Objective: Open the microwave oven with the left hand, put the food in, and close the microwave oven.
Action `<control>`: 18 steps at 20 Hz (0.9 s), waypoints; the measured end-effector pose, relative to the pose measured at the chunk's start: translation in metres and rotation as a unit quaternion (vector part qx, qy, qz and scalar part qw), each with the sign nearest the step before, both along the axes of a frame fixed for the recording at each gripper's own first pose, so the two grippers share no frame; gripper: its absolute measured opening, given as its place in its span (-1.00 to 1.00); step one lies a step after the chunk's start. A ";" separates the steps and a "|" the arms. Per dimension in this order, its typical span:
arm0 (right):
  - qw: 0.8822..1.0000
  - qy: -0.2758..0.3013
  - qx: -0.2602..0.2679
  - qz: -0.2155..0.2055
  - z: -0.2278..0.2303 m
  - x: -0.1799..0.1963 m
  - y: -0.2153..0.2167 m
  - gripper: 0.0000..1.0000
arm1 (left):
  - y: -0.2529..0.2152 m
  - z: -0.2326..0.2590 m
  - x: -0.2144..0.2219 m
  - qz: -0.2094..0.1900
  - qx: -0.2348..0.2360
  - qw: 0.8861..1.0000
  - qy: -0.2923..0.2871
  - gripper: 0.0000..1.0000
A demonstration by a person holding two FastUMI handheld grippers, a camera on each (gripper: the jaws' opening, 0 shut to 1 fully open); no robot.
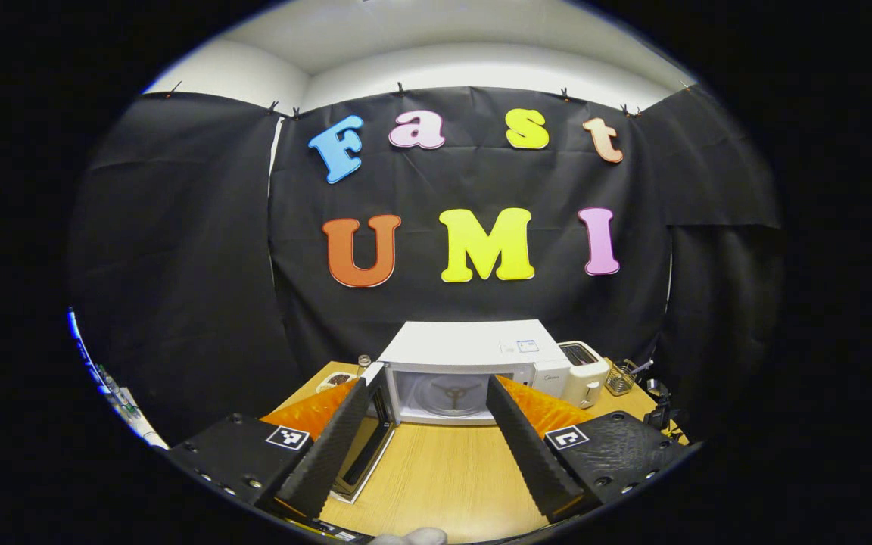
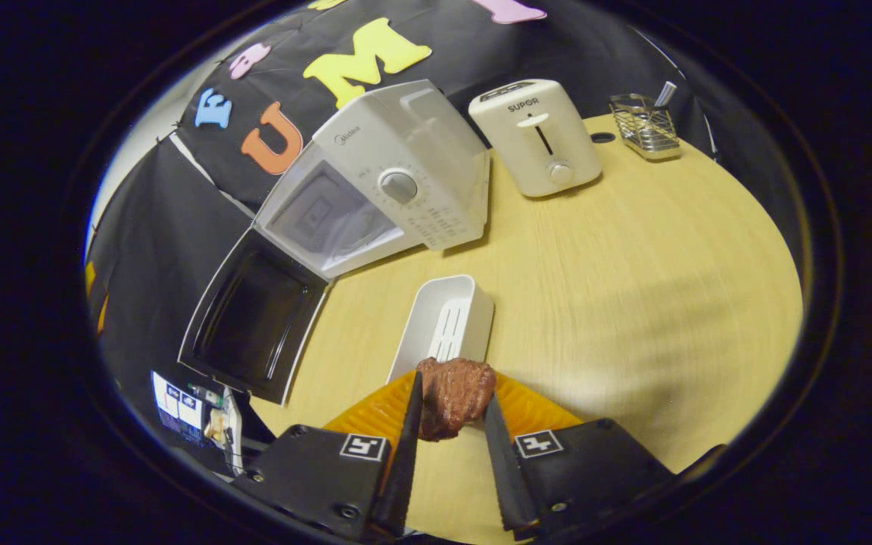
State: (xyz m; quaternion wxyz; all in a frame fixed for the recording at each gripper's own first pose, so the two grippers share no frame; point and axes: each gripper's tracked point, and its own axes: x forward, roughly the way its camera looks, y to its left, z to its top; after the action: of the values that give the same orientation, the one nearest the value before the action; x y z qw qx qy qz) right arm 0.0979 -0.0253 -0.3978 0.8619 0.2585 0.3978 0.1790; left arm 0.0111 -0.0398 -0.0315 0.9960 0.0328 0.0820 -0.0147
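While clamped between both fingers of the right gripper (image 2: 447,412) at lower centre of the right gripper view, the food (image 2: 453,396), a brown, lumpy, meat-like piece, hangs over the wooden table (image 2: 633,288), just in front of a white slotted tray (image 2: 443,322). Probably light and somewhat soft, with a glossy surface that could slip; best held across its thick middle, as now, with firm but not crushing pressure. Microwave oven (image 2: 398,189) at upper centre-left of that view, its door (image 2: 250,322) swung wide open toward lower left, cavity facing out. In the left gripper view, left gripper (image 1: 428,409) at lower centre, fingers spread apart and holding nothing, aimed at the open cavity with the turntable hub visible inside. Toaster (image 2: 538,136) and wire holder (image 2: 644,125) toward upper right of the right gripper view, well apart from the path. Opening step judged done; carrying the food into the cavity next, then shutting the door.
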 end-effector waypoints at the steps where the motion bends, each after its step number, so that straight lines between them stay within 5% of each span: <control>1: 1.000 0.003 0.018 0.004 0.002 0.003 0.000 -0.37 | -0.002 0.000 0.001 0.007 0.000 1.000 0.003 0.94; 2: 0.999 0.007 0.037 0.013 0.004 0.004 0.003 -0.22 | -0.005 0.000 0.001 0.014 0.002 1.000 0.005 0.94; 4: 0.998 0.014 0.055 0.020 0.011 0.007 0.003 -0.52 | -0.008 0.003 0.002 0.026 0.009 1.000 0.002 0.94; 5: 0.998 0.011 0.051 0.029 0.015 0.009 0.003 -0.85 | -0.010 0.003 0.002 0.029 0.011 1.000 0.002 0.94; 6: 0.998 0.009 0.050 0.038 0.019 0.010 0.002 -0.69 | -0.012 0.004 0.001 0.034 0.013 0.999 0.001 0.94; 18: 0.992 -0.107 0.030 0.055 0.140 0.041 0.029 -0.71 | 0.007 0.002 0.002 0.026 0.025 0.999 -0.015 0.94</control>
State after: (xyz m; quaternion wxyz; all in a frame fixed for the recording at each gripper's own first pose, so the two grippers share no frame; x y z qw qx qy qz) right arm 0.1387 0.0034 -0.2574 0.8804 0.2413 0.3111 0.2644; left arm 0.0127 -0.0331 -0.0291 0.9960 0.0557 0.0683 0.0133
